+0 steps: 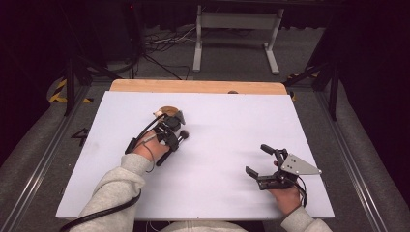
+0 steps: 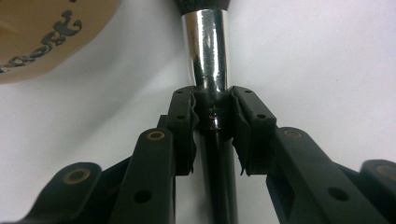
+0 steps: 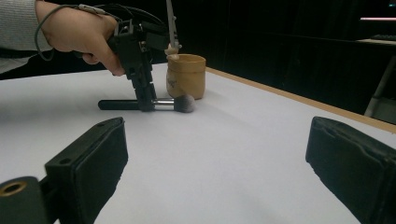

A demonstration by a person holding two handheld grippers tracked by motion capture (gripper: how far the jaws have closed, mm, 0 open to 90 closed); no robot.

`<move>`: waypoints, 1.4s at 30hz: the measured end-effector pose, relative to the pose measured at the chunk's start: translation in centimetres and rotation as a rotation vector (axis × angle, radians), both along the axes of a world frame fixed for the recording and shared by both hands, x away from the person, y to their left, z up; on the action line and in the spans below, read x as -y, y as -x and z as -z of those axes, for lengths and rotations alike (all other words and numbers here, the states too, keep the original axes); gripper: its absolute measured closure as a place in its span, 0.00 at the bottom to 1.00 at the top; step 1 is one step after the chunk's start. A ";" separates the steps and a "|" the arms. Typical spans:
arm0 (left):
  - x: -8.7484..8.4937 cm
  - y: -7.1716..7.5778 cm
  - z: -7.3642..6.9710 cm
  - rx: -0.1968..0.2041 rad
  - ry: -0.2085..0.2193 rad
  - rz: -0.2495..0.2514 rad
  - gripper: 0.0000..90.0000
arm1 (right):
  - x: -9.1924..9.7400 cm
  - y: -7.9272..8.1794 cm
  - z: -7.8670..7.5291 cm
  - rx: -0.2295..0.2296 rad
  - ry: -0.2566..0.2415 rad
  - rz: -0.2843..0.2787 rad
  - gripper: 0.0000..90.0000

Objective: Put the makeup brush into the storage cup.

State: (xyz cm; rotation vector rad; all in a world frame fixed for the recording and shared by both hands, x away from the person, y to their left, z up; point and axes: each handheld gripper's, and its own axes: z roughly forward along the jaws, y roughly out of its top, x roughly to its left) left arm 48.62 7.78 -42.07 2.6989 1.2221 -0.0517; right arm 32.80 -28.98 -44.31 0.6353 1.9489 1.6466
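Observation:
A makeup brush with a black handle, a chrome ferrule and a dark bristle head lies flat on the white table. My left gripper comes down on it from above, its jaws shut on the brush where handle meets ferrule. Just behind the brush stands a tan wooden cup with a pale tool sticking up out of it; the cup sits past the left hand. My right gripper rests low at the near right, open, with nothing between its pads.
The white sheet covers the table, with a wooden edge strip at the far side. Beyond it are a white stand frame and cables on the floor. Dark curtains close off the background.

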 end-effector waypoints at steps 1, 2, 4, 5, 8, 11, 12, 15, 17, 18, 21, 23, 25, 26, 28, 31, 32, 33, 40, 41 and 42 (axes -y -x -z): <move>0.0 0.0 0.0 -0.002 -0.002 -0.003 0.80 | 0.0 0.0 0.0 0.000 0.001 0.001 0.06; 0.0 0.0 0.0 -0.008 0.002 -0.009 0.80 | 0.0 0.0 0.0 -0.001 0.001 0.001 0.06; 0.0 0.0 0.0 -0.009 -0.001 -0.014 0.80 | 0.0 0.0 0.0 0.000 0.000 0.001 0.07; 0.0 0.0 0.0 -0.009 -0.001 -0.014 0.80 | 0.0 0.0 0.0 0.000 0.000 0.001 0.07; 0.0 0.0 0.0 -0.009 -0.001 -0.014 0.80 | 0.0 0.0 0.0 -0.002 0.000 0.001 0.07; 0.0 0.0 -0.1 -0.010 -0.004 -0.017 0.81 | 0.0 0.0 0.0 -0.001 0.000 0.001 0.07; 0.0 0.0 -0.1 -0.010 -0.007 -0.016 0.81 | 0.0 0.0 0.0 -0.001 0.000 0.001 0.07; -0.1 0.0 -0.2 -0.005 -0.007 -0.009 0.81 | 0.0 0.0 0.0 -0.004 -0.003 0.002 0.07; -0.1 0.1 -0.3 -0.003 -0.004 -0.011 0.81 | 0.0 -0.1 0.0 -0.006 -0.003 0.000 0.07; -0.2 0.1 -0.3 -0.001 -0.005 -0.010 0.81 | 0.0 -0.1 0.1 -0.005 0.001 -0.001 0.06; -0.4 0.2 -0.6 0.007 -0.002 -0.010 0.81 | -0.1 0.0 0.1 -0.005 0.003 -0.001 0.07; -0.4 0.3 -0.8 0.010 0.002 -0.007 0.81 | -0.1 -0.1 0.1 -0.005 0.002 0.001 0.06; -0.5 0.3 -1.1 0.019 0.010 -0.008 0.81 | 0.0 -0.1 0.1 -0.007 0.000 0.001 0.07; -0.6 0.4 -1.3 0.025 0.013 -0.004 0.81 | 0.0 -0.1 0.1 -0.008 0.000 0.001 0.06; -0.6 0.6 -1.7 0.040 0.015 0.001 0.81 | -0.1 -0.1 0.1 -0.010 0.003 -0.001 0.06; -0.6 0.8 -2.1 0.058 0.024 0.013 0.81 | -0.2 -0.1 0.1 -0.011 0.007 -0.002 0.06; -0.6 0.9 -2.2 0.062 0.030 0.015 0.81 | -0.2 -0.1 0.1 -0.010 0.007 -0.002 0.07; -0.6 1.0 -2.3 0.065 0.038 0.014 0.81 | -0.1 -0.1 0.1 -0.010 0.007 -0.002 0.06; -0.9 1.4 -3.4 0.111 0.081 0.019 0.81 | -0.1 -0.1 0.1 -0.010 0.005 0.000 0.06; -0.9 1.5 -3.5 0.123 0.087 0.024 0.81 | -0.1 -0.1 0.2 -0.011 0.005 -0.001 0.06; -1.0 1.6 -3.6 0.137 0.085 0.028 0.81 | -0.1 -0.1 0.2 -0.010 0.005 -0.002 0.06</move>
